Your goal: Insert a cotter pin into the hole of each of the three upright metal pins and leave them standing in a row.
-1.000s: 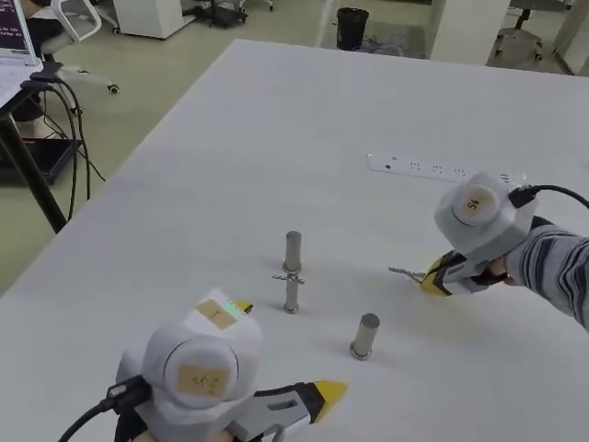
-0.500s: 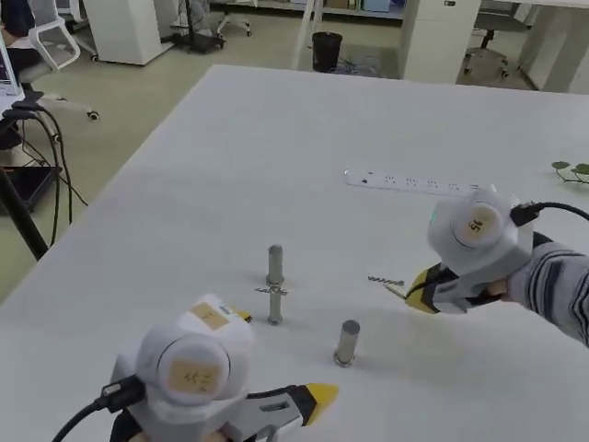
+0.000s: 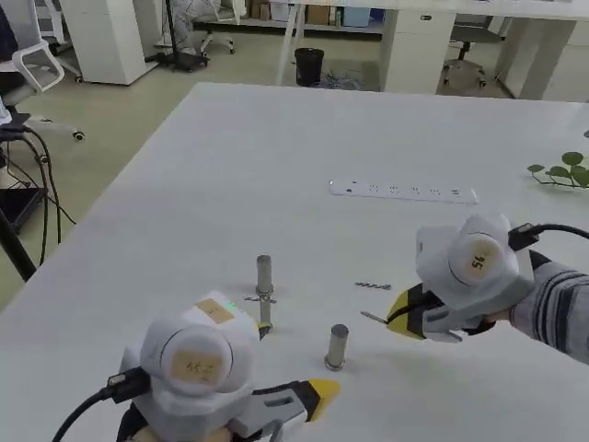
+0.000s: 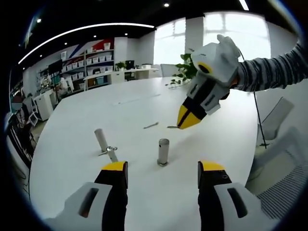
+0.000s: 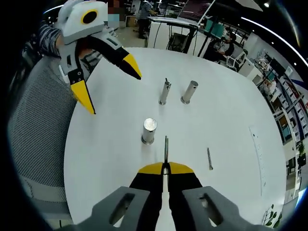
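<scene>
Jaws of my right tool (image 5: 165,168) are pinched shut on a cotter pin (image 5: 166,147), whose shank sticks straight out ahead of the tips. Over the last second I have brought this tool in from the side. The cotter pin's tip now hangs near the front metal pin (image 5: 149,131), just short of it and not touching. My left tool (image 4: 162,169) waits wide open with nothing in it, low over the counter (image 3: 276,157) on the near side of the pins.

Beyond, the middle metal pin (image 3: 265,313) already carries an inserted cotter (image 3: 260,299) through its hole. The far metal pin (image 3: 264,273) stands bare just behind it. A spare cotter pin (image 3: 373,286) lies flat on the counter near the right tool.

I judge one of three done, and this approach sets up the second insertion. The front metal pin's hole is too small for me to make out, and that pin stands off the line of the other two.
</scene>
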The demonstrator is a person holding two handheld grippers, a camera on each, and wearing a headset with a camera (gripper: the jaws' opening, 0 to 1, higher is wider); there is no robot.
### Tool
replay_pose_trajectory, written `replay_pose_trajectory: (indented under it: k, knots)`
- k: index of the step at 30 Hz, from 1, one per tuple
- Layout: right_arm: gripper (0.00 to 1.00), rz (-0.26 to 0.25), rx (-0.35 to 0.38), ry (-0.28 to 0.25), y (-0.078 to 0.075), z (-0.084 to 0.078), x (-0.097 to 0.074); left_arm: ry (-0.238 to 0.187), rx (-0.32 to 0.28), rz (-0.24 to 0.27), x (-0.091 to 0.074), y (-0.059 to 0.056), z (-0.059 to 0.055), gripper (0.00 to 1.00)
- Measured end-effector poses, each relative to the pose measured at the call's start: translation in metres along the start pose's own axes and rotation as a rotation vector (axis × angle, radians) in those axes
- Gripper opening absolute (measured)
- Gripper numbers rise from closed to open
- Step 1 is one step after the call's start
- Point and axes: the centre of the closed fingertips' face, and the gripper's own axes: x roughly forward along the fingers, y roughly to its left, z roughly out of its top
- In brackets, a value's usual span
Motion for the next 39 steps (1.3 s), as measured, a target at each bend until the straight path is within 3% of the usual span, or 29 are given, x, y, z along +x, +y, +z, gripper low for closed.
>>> replay_pose_trajectory:
  k: [9, 19, 28, 39]
  knots:
    - [0.00, 0.035, -0.129, -0.038, 0.030, 0.015, -0.002, -0.021, -0.059, -0.053, -0.001, -0.012, 0.006, 0.43]
    - [0.00, 0.043, -0.242, -0.108, 0.054, 0.041, -0.004, -0.017, -0.149, -0.096, -0.003, -0.021, 0.004, 0.28]
    - [0.00, 0.044, -0.344, -0.121, 0.065, 0.052, -0.004, -0.042, -0.256, -0.138, -0.004, -0.026, 0.005, 0.15]
    - [0.00, 0.058, -0.362, -0.154, 0.071, 0.064, -0.005, -0.047, -0.303, -0.150, -0.006, -0.028, 0.002, 0.02]
